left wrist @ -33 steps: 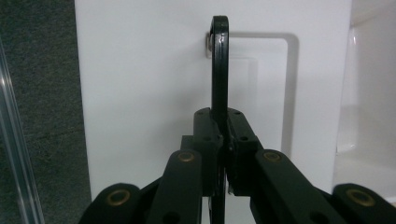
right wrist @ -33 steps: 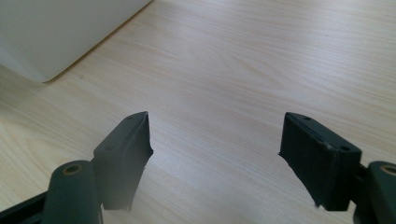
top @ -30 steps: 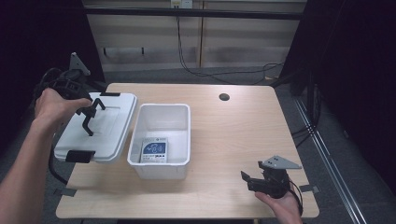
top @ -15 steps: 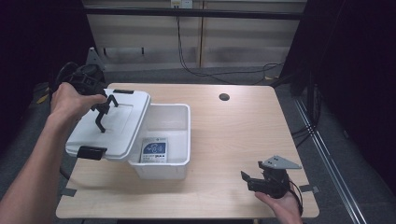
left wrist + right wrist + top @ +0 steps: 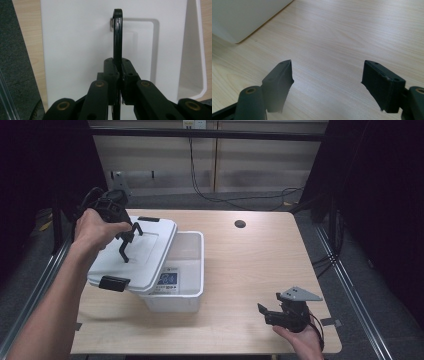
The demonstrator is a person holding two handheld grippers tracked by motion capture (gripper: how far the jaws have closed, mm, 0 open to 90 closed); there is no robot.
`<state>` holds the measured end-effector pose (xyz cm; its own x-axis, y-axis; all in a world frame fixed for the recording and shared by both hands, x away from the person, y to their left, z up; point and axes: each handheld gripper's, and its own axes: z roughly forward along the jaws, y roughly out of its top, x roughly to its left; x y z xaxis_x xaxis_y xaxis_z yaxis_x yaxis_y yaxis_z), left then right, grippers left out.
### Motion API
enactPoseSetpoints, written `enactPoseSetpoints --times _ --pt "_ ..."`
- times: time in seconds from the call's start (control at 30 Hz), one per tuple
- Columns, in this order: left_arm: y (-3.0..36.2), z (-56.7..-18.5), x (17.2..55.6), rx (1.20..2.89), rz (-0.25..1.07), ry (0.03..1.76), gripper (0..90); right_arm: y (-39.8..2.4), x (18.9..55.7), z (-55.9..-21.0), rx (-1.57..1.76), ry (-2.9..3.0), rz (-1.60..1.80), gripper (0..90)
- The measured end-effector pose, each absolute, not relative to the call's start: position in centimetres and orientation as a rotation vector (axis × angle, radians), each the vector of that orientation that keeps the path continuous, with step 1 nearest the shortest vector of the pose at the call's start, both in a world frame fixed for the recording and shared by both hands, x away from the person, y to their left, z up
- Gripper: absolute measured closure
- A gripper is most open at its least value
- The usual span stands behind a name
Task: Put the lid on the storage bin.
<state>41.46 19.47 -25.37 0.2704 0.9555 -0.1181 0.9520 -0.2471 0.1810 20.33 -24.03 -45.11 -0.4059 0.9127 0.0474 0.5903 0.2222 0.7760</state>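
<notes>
A white plastic bin (image 5: 192, 292) stands at the table's left middle with a small printed packet (image 5: 167, 279) inside. Its white lid (image 5: 150, 257) hangs tilted in the air, overlapping the bin's left side. My left gripper (image 5: 129, 236) is shut on the lid's black handle (image 5: 117, 37); the lid (image 5: 75, 45) lies behind the jaws in the left gripper view. A black latch (image 5: 114, 283) sticks out at the lid's near edge. My right gripper (image 5: 266, 314) rests low near the table's front right, open, nothing between its fingers. In the right gripper view it (image 5: 327, 82) faces bare wood, the bin's corner (image 5: 244, 20) at upper left.
The wooden table (image 5: 260, 265) has a round cable hole (image 5: 240, 224) near its far edge. Cables trail on the floor behind the table. Dark floor and metal rails lie at both sides.
The left gripper has lifted the lid off the table by its handle and carried it rightward, over the bin's left part. The right gripper has stayed put.
</notes>
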Motion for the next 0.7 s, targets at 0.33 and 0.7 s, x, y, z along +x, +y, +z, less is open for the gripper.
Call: enactPoseSetpoints --times 0.33,0.7 --pt "16.7 -25.7 41.1 2.351 -0.004 1.715 84.9 -24.0 20.3 -45.1 1.377 2.083 1.028 23.9" --pt "14.7 -26.6 41.0 2.354 -0.065 1.705 84.9 -23.8 20.3 -45.1 1.356 2.092 1.019 23.9"
